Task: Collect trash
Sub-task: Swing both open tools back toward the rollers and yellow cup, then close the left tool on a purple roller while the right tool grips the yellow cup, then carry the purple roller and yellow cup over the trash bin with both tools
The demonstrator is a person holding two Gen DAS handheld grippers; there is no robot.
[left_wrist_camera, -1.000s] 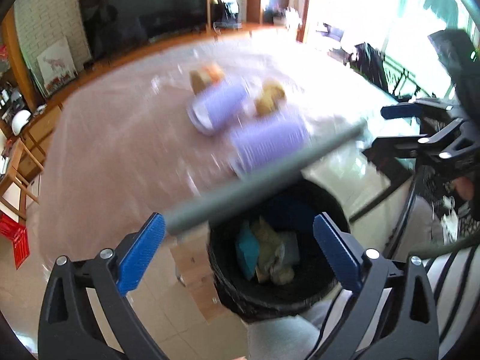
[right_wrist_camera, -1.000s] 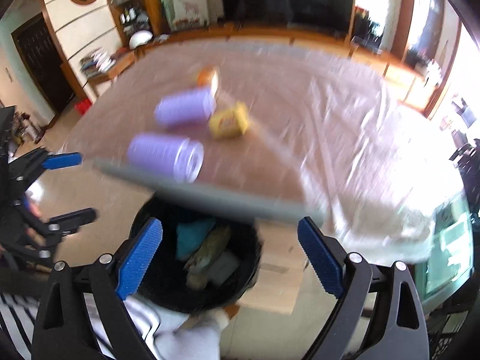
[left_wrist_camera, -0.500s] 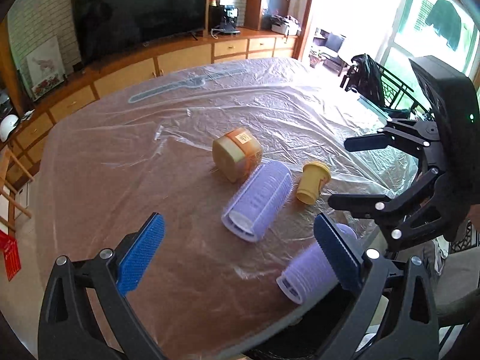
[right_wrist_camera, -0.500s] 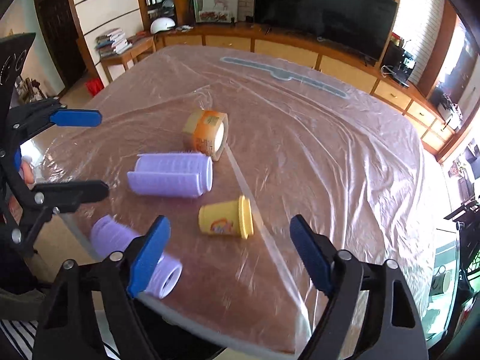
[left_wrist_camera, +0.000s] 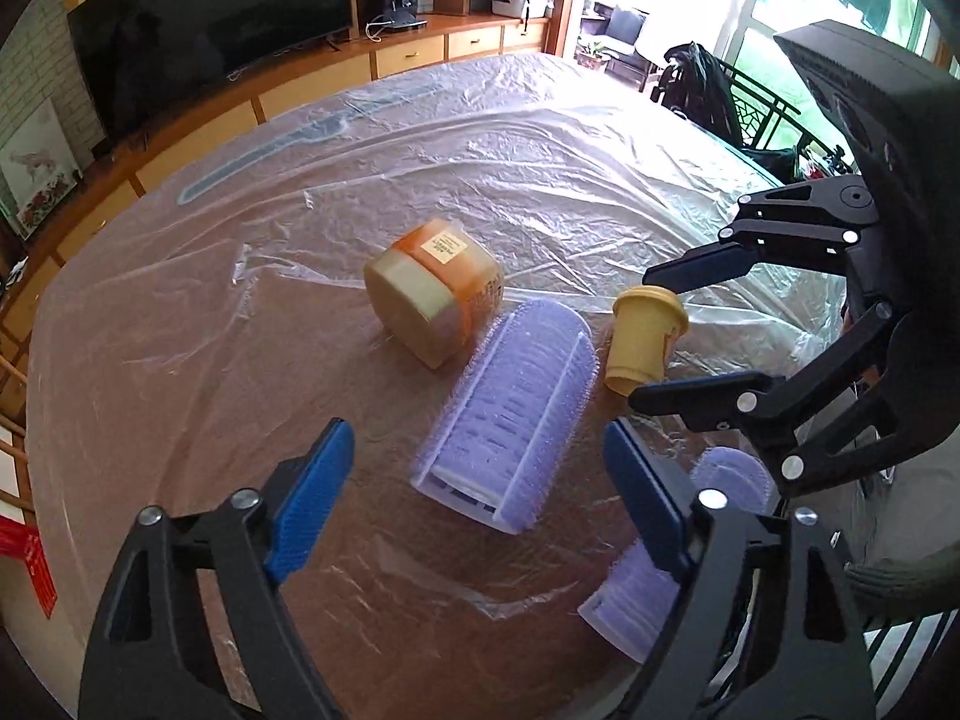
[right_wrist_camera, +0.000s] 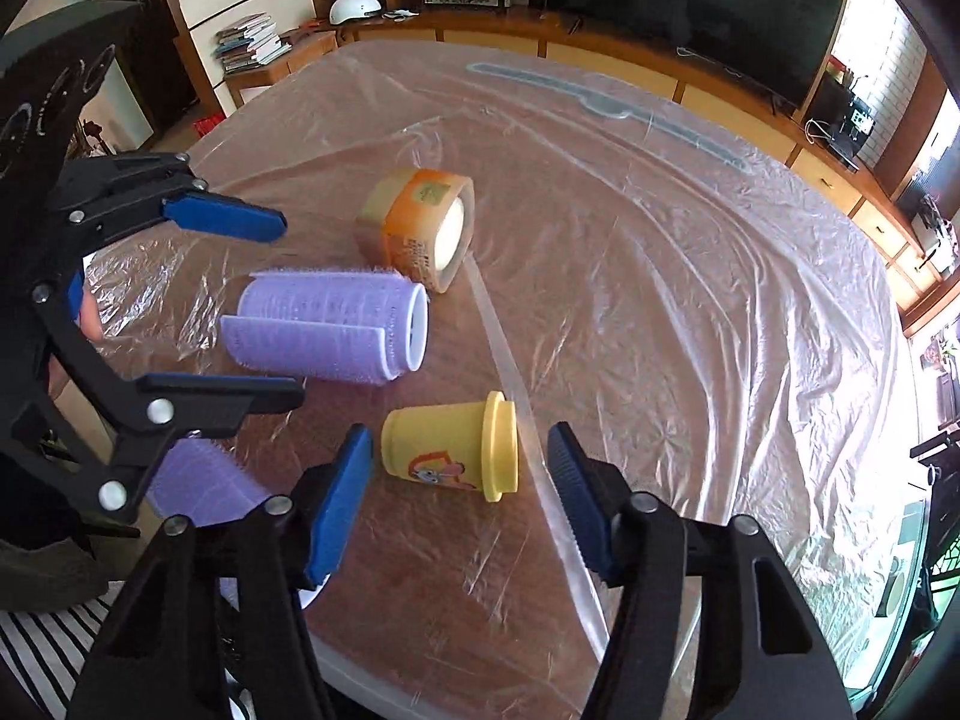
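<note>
Trash lies on the plastic-covered table (left_wrist_camera: 180, 372): a purple hair roller (left_wrist_camera: 510, 414) (right_wrist_camera: 330, 327), a second purple roller (left_wrist_camera: 690, 552) (right_wrist_camera: 204, 486) at the near edge, a small yellow cup (left_wrist_camera: 642, 336) (right_wrist_camera: 450, 447) on its side, and an orange-labelled tub (left_wrist_camera: 432, 294) (right_wrist_camera: 420, 228) on its side. My left gripper (left_wrist_camera: 474, 504) is open and empty, just short of the first roller. My right gripper (right_wrist_camera: 459, 498) is open and empty, its jaws on either side of the yellow cup; it also shows in the left wrist view (left_wrist_camera: 678, 330).
A television (left_wrist_camera: 204, 18) on a long wooden cabinet (right_wrist_camera: 660, 72) runs along the far wall. A shelf with books (right_wrist_camera: 252, 42) stands to the left of the right wrist view. The table (right_wrist_camera: 690, 252) stretches far beyond the trash.
Both grippers have risen from above the black bin below the table edge and moved forward over the table. The right gripper now brackets the yellow cup; the left nears the first roller.
</note>
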